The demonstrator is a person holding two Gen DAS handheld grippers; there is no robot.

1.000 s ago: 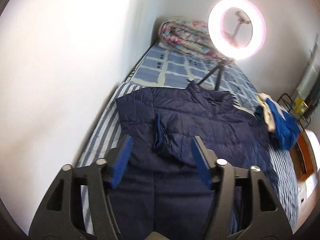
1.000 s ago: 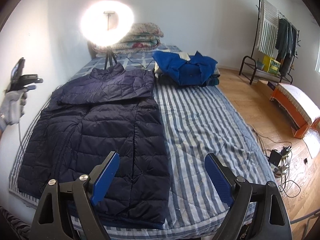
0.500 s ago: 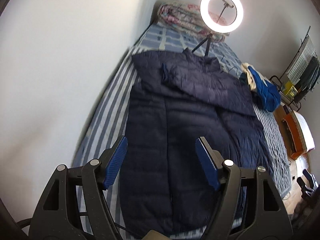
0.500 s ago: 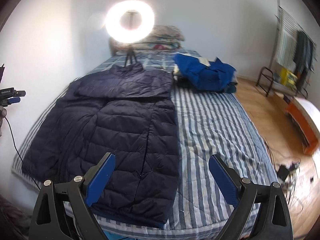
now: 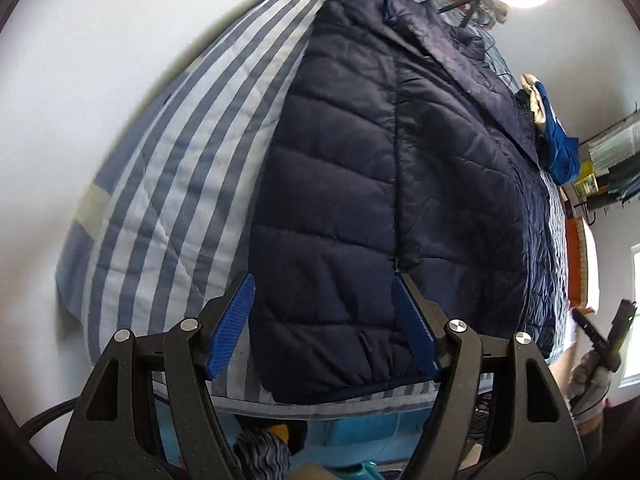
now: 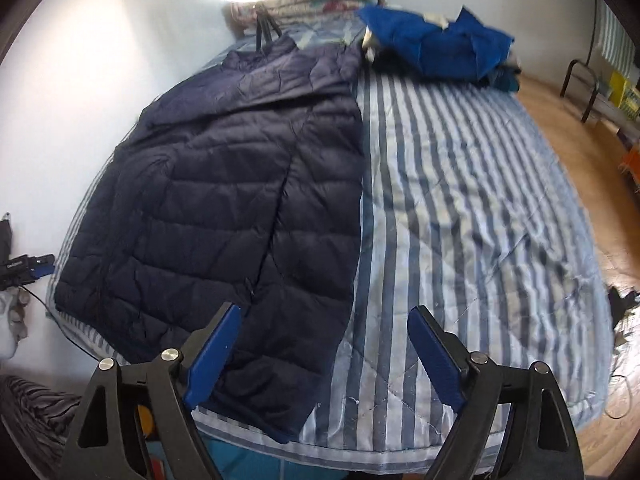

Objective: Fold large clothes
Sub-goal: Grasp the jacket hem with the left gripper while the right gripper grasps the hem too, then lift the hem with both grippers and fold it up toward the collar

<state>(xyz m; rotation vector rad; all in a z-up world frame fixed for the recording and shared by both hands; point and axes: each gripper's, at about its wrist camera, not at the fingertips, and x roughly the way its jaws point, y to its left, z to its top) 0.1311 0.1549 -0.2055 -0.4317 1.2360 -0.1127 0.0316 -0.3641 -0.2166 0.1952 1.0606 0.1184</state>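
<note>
While the jacket lies flat on the bed, sleeves folded in, you are approaching its hem. Left gripper jaws stand apart; right gripper jaws are closing on nothing. Next, judge both hem corners and pinch them.

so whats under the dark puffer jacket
The navy puffer jacket lies flat on the blue and white striped quilt, which shows around its edges. What the quilt looks like directly beneath the jacket is covered.
</note>
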